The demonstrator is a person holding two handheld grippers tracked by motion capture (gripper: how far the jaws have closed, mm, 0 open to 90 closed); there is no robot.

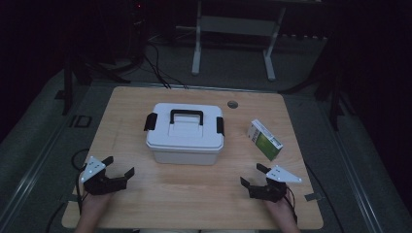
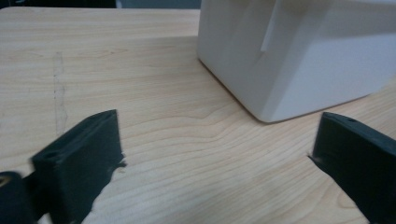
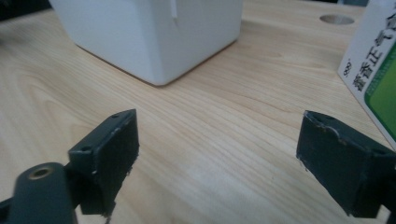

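Observation:
A white plastic storage box (image 1: 185, 134) with a black handle and black side latches stands shut in the middle of the wooden table (image 1: 194, 194). A white and green carton (image 1: 264, 140) lies to its right. My left gripper (image 1: 118, 166) rests near the table's front left, open and holding nothing, with a corner of the box (image 2: 299, 56) ahead of its jaws. At the front right my right gripper (image 1: 252, 174) is also open and holds nothing; the box (image 3: 149, 32) is ahead on its left and the carton (image 3: 373, 74) on its right.
A round cable hole (image 1: 232, 104) sits in the table behind the box. Beyond the far edge stand a white frame (image 1: 233, 43) and dark stands with cables on the floor. Cables trail from both grippers off the front edge.

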